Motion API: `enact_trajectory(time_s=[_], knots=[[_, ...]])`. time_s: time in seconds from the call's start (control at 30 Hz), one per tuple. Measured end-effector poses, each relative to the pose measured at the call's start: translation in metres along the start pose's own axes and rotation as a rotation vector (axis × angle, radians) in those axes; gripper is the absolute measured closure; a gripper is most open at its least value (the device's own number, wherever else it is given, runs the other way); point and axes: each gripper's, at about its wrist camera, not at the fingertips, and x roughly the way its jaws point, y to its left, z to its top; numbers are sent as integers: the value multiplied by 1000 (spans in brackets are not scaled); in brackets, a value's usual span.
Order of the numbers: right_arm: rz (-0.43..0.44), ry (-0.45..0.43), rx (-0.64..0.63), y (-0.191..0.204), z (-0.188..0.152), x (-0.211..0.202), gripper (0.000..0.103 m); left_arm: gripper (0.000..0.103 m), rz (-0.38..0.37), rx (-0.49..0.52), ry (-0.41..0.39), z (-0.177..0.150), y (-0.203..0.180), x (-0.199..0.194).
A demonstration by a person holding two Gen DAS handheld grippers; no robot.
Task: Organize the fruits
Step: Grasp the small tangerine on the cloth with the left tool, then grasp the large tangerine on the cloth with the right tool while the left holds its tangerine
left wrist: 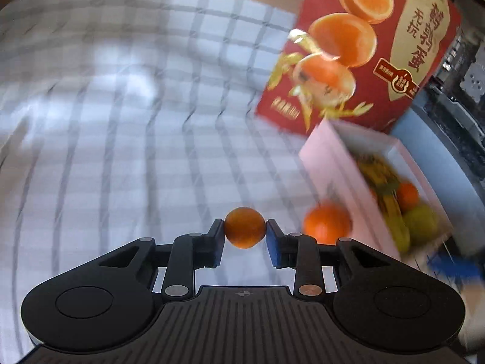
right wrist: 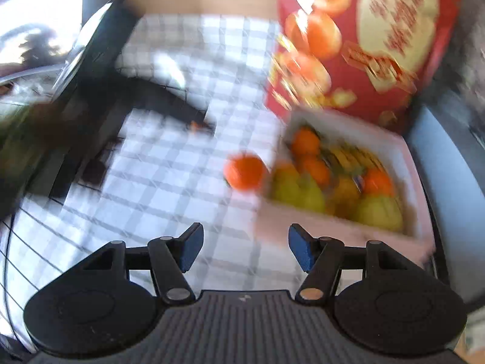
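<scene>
A small orange (left wrist: 245, 227) is clamped between the pads of my left gripper (left wrist: 245, 231), which is shut on it above the checked cloth (left wrist: 136, 121). To its right, a second orange (left wrist: 327, 224) lies on the cloth against the white box (left wrist: 327, 157). The box holds bananas (left wrist: 385, 182), an orange and a green pear (left wrist: 421, 221). In the right wrist view my right gripper (right wrist: 245, 248) stands open and holds nothing, just short of the loose orange (right wrist: 246, 172) and the box (right wrist: 303, 215). My left gripper shows there as a dark blur (right wrist: 136, 91).
A tall red carton (left wrist: 363, 54) printed with halved eggs stands right behind the box (right wrist: 363, 45). A blue-grey surface (right wrist: 439, 151) and dark equipment (left wrist: 460, 97) border the right side. The checked cloth (right wrist: 182, 166) stretches to the left.
</scene>
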Motion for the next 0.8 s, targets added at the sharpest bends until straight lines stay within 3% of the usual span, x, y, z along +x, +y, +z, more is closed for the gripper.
enact_trajectory(time_s=[0.2,0.33,0.47,0.6,0.8], knots=[[-50,21,-146,37,40,58,41,69,18,-86,28,-55,35,-51],[-172,19,-280,61,53,107,58,69,30,-105,25,-72,47,-77],[-245,30,-300,66,57,132,63,69,37,-108,-6,-80,60,-99],[-249,39,-242,65,44,124,63,69,35,-139,-18,-80,70,-105],[-147,35,-78,71,14,67,63,69,-14,-158,-15,-72,68,-91]])
